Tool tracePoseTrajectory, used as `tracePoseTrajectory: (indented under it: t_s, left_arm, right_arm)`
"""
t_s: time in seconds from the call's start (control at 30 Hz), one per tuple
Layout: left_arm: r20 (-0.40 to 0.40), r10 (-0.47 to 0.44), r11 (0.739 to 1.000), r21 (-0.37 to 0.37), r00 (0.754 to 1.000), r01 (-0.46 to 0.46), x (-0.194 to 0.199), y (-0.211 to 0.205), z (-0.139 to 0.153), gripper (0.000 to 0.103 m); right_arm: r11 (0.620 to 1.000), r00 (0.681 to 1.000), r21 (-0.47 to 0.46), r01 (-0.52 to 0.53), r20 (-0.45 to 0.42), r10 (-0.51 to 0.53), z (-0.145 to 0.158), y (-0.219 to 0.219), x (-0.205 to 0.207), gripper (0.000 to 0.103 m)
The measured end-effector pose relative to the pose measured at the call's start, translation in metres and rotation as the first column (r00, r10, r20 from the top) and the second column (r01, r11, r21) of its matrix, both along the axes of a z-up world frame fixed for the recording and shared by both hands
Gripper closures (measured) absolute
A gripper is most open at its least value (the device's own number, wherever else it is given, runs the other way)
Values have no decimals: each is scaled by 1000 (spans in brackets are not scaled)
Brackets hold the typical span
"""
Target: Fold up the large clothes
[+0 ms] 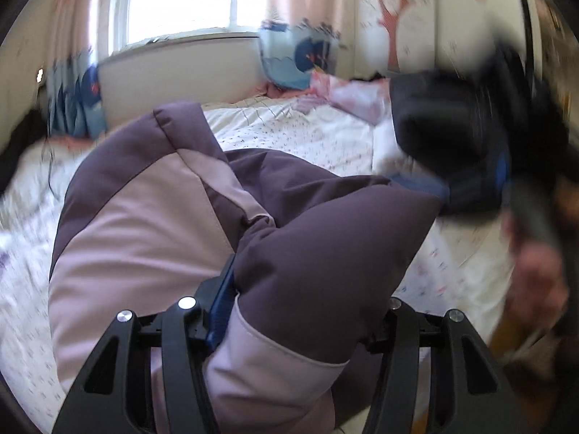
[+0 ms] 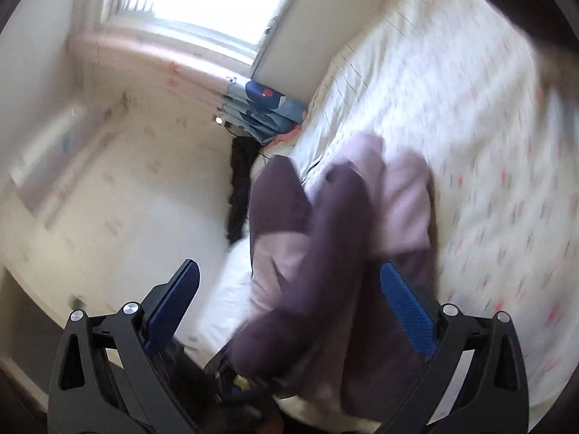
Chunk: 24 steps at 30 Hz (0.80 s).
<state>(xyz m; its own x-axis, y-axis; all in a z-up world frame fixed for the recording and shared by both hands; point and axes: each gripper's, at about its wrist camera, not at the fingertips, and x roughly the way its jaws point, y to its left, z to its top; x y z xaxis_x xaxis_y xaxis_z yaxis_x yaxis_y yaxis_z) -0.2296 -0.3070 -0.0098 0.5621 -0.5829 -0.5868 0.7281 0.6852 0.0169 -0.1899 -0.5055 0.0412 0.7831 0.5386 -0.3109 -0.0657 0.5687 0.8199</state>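
Padded jacket (image 1: 188, 224), two-tone in dark plum and pale lilac, shown part-way through a fold on the bed (image 1: 311, 133). In the left wrist view a thick quilted bunch of the jacket fills the left gripper (image 1: 300, 311); one blue pad (image 1: 222, 307) presses on the fabric and the other is buried under it, so the tongs pinch the jacket at about half spread. The rest of the garment trails away over the patterned quilt toward the bed's far edge, under the window (image 1: 181, 0).

In the right wrist view the right gripper (image 2: 289, 311) stands spread; its blue pads (image 2: 407, 311) flank a plum fold of the jacket with no visible contact. Both views are motion-blurred. In the left view the right gripper appears as a dark blurred mass near the bed's right edge, with the person's hand (image 1: 539, 278) on its handle.

Step in hand, as judged: carrying the held section across to lay it over the body. To do it well, keep the pinch deep in the padding, lift enough that the bulk clears the quilt, and let the free gripper pin the lower layer before release, since slick puffy fabric tends to spring open.
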Motion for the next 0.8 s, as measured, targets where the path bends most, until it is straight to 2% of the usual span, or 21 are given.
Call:
tracePoseTrajectory:
  t_s: [0.07, 0.13, 0.2, 0.3, 0.33, 0.37, 0.47, 0.5, 0.57, 0.63, 0.7, 0.77, 0.8]
  left_arm:
    - [8, -1, 1000, 23, 1000, 1, -2, -6, -2, 49]
    - [19, -3, 999, 46, 1000, 2, -4, -12, 0, 49]
    - [19, -5, 998, 58, 1000, 3, -4, -16, 2, 49]
    - [13, -10, 995, 97, 1000, 8, -12, -11, 4, 49]
    - [2, -22, 993, 115, 1000, 22, -15, -10, 5, 49]
    - [-29, -46, 990, 134, 999, 50, -17, -6, 6, 49]
    - [-138, -122, 984, 113, 983, 138, -24, 15, 16, 49]
    - [-187, -141, 985, 74, 972, 157, -25, 28, 24, 49]
    - [-236, -136, 991, -23, 962, 134, -19, 55, 42, 48]
    - [-237, -46, 995, -92, 970, 24, 1, 89, 59, 48]
    - [-270, 105, 976, -158, 957, -152, 36, 132, 63, 40]
    - [-349, 205, 945, -172, 915, -278, 71, 162, 50, 37]
    - [-427, 229, 932, -164, 874, -324, 96, 174, 29, 37]
  right_arm:
    - [989, 998, -133, -65, -31, 61, 22, 15, 22, 6]
    - [948, 986, -276, -157, -105, 133, 37, 43, 58, 6]
    - [855, 958, -441, -273, -205, 201, 44, 81, 97, 6]
    - [707, 906, -578, -409, -352, 236, 19, 133, 103, 6]
    - [638, 882, -629, -444, -430, 191, 1, 143, 110, 6]
    - [633, 879, -630, -450, -437, 190, -15, 148, 87, 6]
    - [711, 881, -556, -431, -431, 196, -41, 125, 75, 7]
    - [731, 884, -539, -418, -428, 189, -48, 121, 72, 7]
    - [752, 893, -532, -390, -418, 167, -61, 110, 65, 7]
    - [765, 900, -528, -369, -410, 151, -68, 105, 54, 7]
    - [762, 898, -531, -369, -415, 146, -71, 98, 55, 7]
    - [769, 893, -517, -378, -424, 153, -70, 89, 54, 7]
    - [781, 890, -497, -379, -428, 159, -74, 87, 52, 7]
